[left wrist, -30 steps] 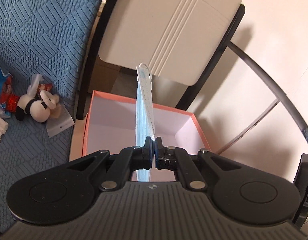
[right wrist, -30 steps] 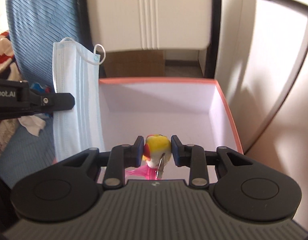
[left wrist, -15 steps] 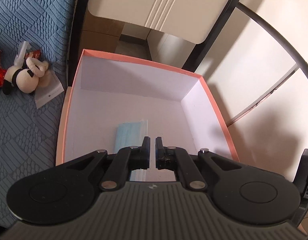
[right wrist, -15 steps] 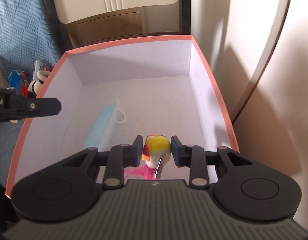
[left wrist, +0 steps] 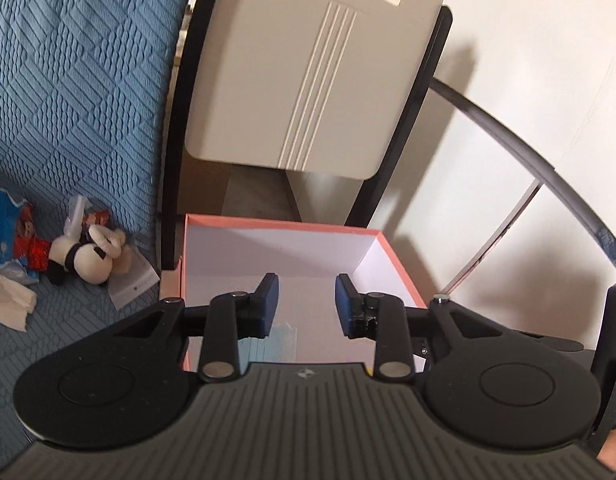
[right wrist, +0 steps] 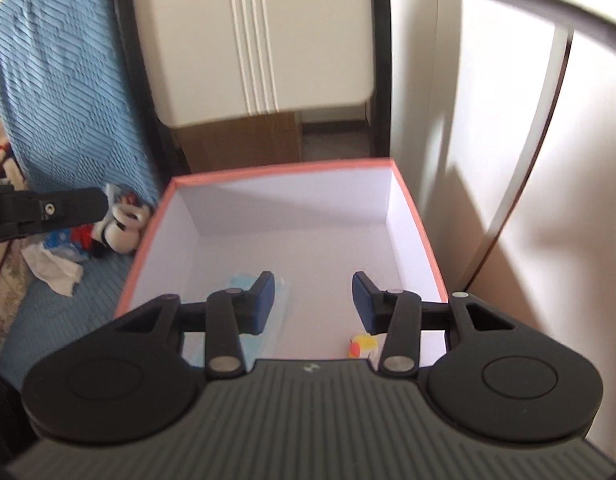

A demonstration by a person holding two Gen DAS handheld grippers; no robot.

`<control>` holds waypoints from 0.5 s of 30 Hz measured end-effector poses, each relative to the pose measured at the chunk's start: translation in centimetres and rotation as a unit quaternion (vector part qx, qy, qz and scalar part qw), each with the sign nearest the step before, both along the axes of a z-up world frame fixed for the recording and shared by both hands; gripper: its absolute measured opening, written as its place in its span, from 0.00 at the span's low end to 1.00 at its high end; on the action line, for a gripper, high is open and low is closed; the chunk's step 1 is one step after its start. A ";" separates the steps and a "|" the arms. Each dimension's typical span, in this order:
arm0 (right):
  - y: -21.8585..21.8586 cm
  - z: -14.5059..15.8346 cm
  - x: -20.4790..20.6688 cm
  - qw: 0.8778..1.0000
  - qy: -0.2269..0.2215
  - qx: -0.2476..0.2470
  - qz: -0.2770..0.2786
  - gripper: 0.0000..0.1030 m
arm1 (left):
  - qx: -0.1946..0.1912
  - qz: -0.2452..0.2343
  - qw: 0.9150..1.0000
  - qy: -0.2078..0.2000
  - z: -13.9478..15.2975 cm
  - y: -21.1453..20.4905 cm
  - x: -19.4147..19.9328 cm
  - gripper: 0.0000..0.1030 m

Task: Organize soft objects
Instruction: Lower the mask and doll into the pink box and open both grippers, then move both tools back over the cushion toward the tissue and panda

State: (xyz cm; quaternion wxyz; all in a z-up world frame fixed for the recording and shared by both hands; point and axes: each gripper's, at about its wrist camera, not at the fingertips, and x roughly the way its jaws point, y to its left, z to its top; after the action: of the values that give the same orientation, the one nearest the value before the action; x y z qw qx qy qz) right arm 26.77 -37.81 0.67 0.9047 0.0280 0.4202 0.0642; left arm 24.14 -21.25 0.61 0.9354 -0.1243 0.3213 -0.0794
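Both tools stand spread wide with nothing between the pads: the left tool and the right tool each hang above the near end of the box. The mask lies flat on the box floor, just under and behind the right tool's left finger, and shows again in the left view as a pale blue patch below that tool's gap. The yellow toy sits on the floor under the right tool's right finger, mostly hidden by it. So two soft things are in – this looks like the release step, just finished. What is left lies outside, to the left of both tools, on the blue bed cover: a plush doll (black and white, lying on a clear bag), crumpled tissue and a red and blue packet, all close together. The next move probably calls for carrying a tool left, clear over the box wall, and closing on the doll's body – not on the bag under it.
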 end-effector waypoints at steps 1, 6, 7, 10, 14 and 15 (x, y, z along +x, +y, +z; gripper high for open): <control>0.4 0.8 -0.3 1.000 -0.011 0.002 0.002 0.45 | 0.002 0.002 1.000 -0.010 0.8 0.4 -0.5 0.35; 2.6 4.1 -1.9 0.998 -0.053 0.018 0.007 0.45 | 0.019 0.004 0.998 -0.055 3.8 3.2 -3.4 0.35; 3.2 4.6 -2.3 0.998 -0.061 0.022 0.009 0.45 | 0.022 0.008 0.998 -0.063 4.2 3.8 -4.0 0.35; 4.9 5.7 -3.3 0.996 -0.077 0.028 0.021 0.45 | 0.029 0.020 0.996 -0.082 5.1 5.9 -5.7 0.35; 7.3 5.9 -4.5 0.995 -0.079 0.030 0.042 0.45 | 0.032 0.031 0.994 -0.099 5.8 8.6 -7.6 0.35; 7.8 6.0 -4.9 0.995 -0.081 0.034 0.049 0.45 | 0.031 0.038 0.994 -0.101 5.8 9.2 -7.9 0.35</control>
State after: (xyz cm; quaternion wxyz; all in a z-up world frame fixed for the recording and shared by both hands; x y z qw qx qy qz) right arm 21.86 -29.98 6.65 0.9300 0.0326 0.3443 0.1246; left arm 16.27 -12.02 6.46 0.9689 -0.0987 0.2222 -0.0463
